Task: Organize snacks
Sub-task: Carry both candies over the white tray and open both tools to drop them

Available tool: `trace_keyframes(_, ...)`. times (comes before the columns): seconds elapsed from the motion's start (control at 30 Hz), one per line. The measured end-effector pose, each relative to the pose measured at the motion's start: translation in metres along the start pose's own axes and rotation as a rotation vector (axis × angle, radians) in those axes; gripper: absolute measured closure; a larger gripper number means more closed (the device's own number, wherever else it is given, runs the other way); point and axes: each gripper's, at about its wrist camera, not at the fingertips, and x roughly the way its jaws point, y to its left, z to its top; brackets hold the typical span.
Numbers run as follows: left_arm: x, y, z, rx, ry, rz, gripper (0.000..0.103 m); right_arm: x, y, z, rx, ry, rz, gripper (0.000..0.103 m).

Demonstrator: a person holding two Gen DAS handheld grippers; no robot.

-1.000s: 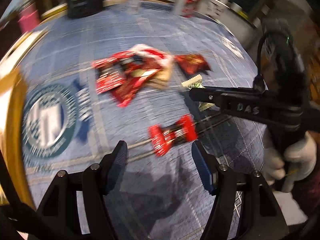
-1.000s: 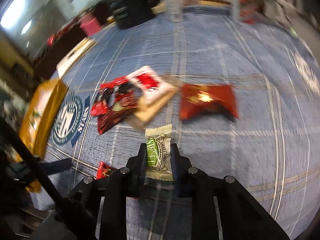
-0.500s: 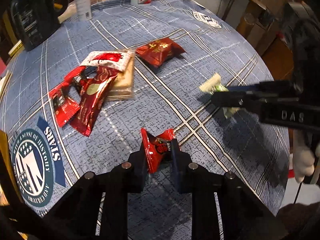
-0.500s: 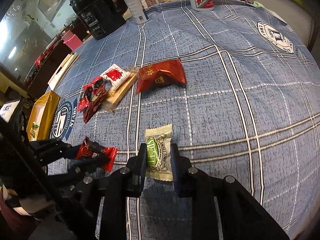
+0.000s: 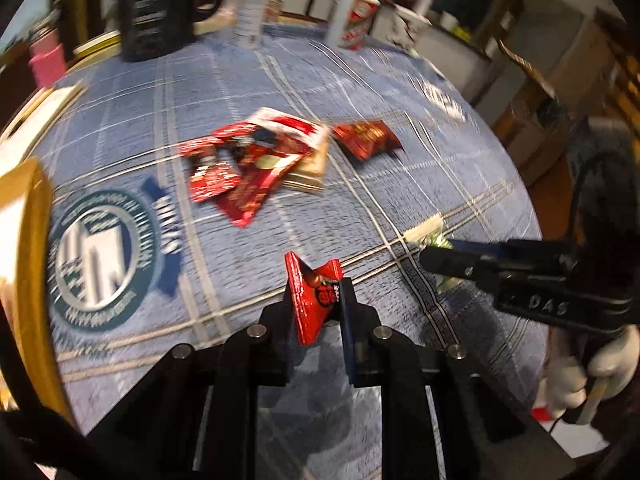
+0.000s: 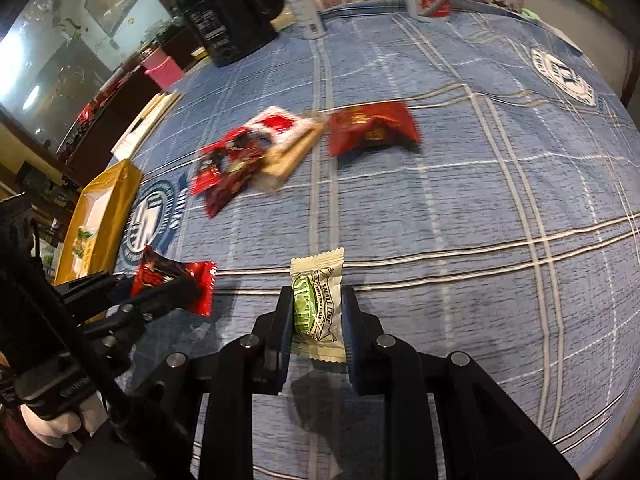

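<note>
Snacks are held in both tools: left hand-held gripper [image 5: 316,300] clamps a small crinkled red foil packet [image 5: 314,298]; right hand-held gripper [image 6: 318,312] clamps a cream-and-green wrapped candy [image 6: 318,304] above the blue plaid-clothed counter [image 6: 460,208].

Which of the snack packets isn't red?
The cream packet with green print, held in the right gripper; every other packet is red.

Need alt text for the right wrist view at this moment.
The right tool is shut on a cream-and-green snack packet above a blue plaid tablecloth. At left, the left tool grips a red snack packet; further back lie a pile of red wrappers and a dark red pouch.
</note>
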Motion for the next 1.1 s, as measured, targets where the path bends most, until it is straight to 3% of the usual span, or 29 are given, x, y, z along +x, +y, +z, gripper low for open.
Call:
trace_keyframes(0.33, -0.095, 0.078, -0.040, -0.172, -0.119, 0.084, 0.083, 0.003, 0.093, -0.003, -0.117, -0.012, 0.067, 0.082)
trace_keyframes(0.6, -0.149, 0.160, -0.088, -0.310, -0.133, 0.192, 0.083, 0.018, 0.205, -0.012, -0.261, 0.002, 0.141, 0.082)
trace_keyframes(0.83, -0.158, 0.209, -0.113, -0.355, -0.090, 0.258, 0.083, 0.046, 0.283, -0.034, -0.352, 0.071, 0.180, 0.082)
trace_keyframes(1.1, -0.155, 0.240, -0.128, -0.364, -0.034, 0.291, 0.083, 0.080, 0.327, -0.053, -0.395, 0.137, 0.158, 0.081)
